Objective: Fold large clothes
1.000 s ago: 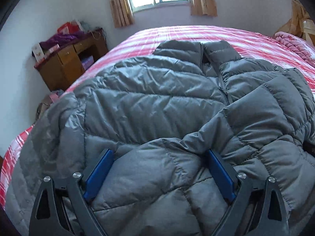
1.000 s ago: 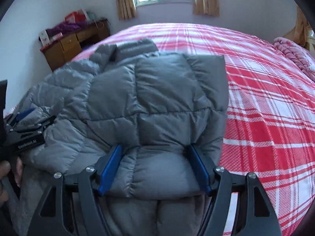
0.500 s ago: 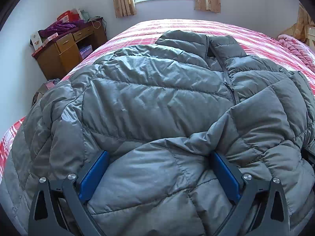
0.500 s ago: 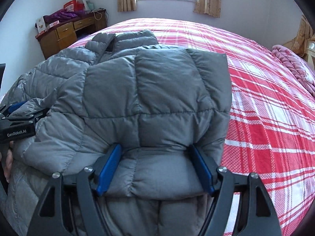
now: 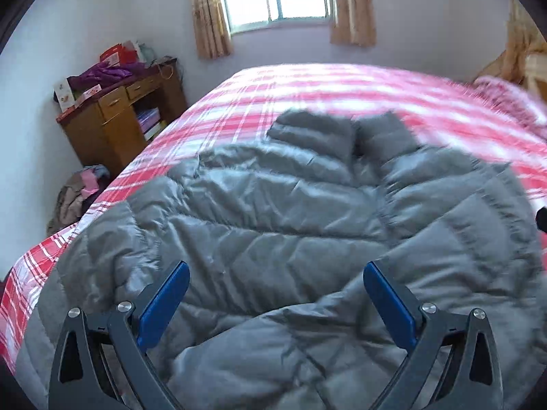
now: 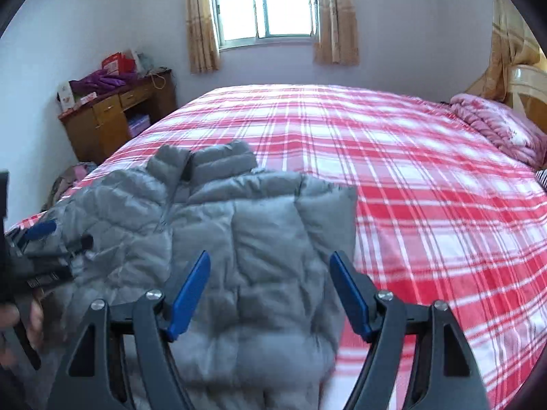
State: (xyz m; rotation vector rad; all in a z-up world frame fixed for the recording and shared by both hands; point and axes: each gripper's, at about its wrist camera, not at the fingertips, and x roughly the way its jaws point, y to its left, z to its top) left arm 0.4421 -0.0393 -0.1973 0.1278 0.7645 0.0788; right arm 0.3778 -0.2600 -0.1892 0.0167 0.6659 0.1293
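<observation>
A grey puffer jacket point(image 5: 273, 212) lies front up on the red plaid bed point(image 5: 307, 95), collar point(image 5: 342, 133) at the far end. Its right side point(image 6: 273, 225) is folded in over the body, and a sleeve point(image 5: 307, 335) lies across the near part. My left gripper point(image 5: 276, 266) hovers just above that sleeve, open wide, with nothing pressed between its blue pads point(image 5: 164, 304). My right gripper point(image 6: 270, 255) stands open above the folded side, its pads point(image 6: 189, 294) clear of the cloth. The left gripper point(image 6: 37, 232) also shows at the right wrist view's left edge, held by a hand point(image 6: 17, 321).
A wooden desk point(image 6: 112, 116) piled with clutter stands against the left wall, with a heap of clothes point(image 5: 75, 194) on the floor beside it. A pink blanket point(image 6: 499, 126) lies by the headboard point(image 6: 526, 85) at the right. Bare plaid bed point(image 6: 427, 205) stretches right of the jacket.
Both grippers have risen off the jacket: their pads were sunk in the fabric and now stand free above it. The jacket looks smaller and farther away in both views.
</observation>
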